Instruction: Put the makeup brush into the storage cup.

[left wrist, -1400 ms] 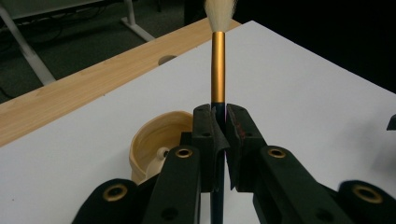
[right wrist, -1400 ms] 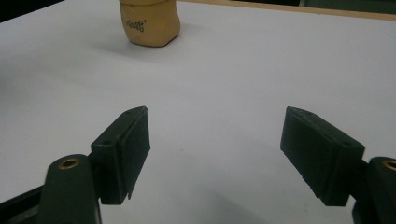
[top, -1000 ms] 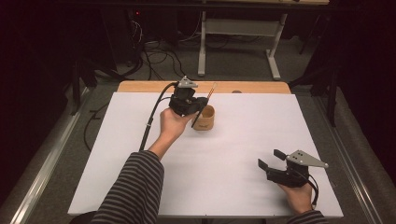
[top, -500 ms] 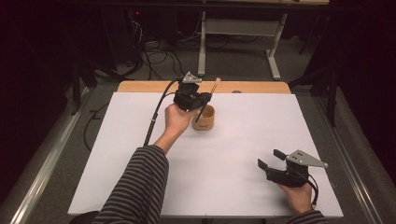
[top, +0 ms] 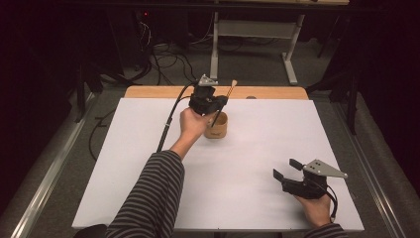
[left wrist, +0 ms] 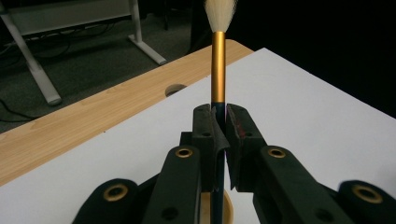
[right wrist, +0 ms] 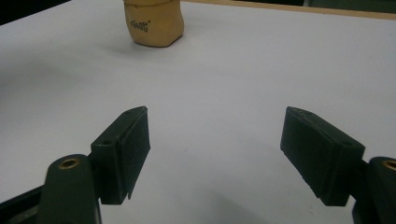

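My left gripper [top: 218, 101] hovers at the far middle of the white table, just above a tan wooden cup [top: 216, 126], and is shut on a brush [top: 224, 101]. In the left gripper view the jaws pinch the brush's dark handle; its gold ferrule [left wrist: 218, 65] and white bristles [left wrist: 219, 14] stick up past the left gripper [left wrist: 219, 122], and the cup's rim [left wrist: 227, 210] shows below. The handle's lower end reaches down at the cup. My right gripper [top: 286, 168] rests near the table's front right, open and holding nothing. The right gripper [right wrist: 215, 140] looks toward the cup [right wrist: 153, 22] far off.
The white sheet [top: 257, 163] covers most of the table, with a strip of wooden tabletop [top: 267, 92] and a cable hole along the far edge. Beyond it stand a desk frame [top: 257, 29] and loose cables on the floor. A black cable [top: 168, 124] trails from the left gripper.
The left hand has carried the brush a little to the right and slightly down, to a spot over the cup. The right hand has stayed put.
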Available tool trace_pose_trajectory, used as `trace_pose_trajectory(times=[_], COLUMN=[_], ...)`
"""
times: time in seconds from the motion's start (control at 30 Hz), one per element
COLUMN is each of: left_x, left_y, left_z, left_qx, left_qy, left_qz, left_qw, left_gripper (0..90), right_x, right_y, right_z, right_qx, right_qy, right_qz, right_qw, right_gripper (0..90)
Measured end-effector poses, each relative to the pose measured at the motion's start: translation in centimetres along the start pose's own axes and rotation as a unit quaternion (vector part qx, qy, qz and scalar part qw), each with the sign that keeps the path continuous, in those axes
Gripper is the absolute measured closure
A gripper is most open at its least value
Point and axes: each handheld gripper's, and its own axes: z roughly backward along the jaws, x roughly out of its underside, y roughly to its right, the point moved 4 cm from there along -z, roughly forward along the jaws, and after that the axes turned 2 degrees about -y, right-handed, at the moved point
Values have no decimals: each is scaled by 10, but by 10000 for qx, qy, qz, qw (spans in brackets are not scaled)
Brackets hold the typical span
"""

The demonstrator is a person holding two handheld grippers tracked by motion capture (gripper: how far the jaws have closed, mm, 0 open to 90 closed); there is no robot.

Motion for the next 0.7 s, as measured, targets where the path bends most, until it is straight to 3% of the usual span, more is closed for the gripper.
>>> trace_pose_trajectory(times=[0.7], left_x=[1], left_y=[-8], left_z=[-17], left_qx=[-72], left_qy=[210], left_qz=[34], left_qw=[9997], left_gripper=[833], right_x=[0], right_y=[-1], right_z=[-1], right_qx=[-81], right_qy=[9], right_qz=[50], right_qw=[10000], right_gripper=[256])
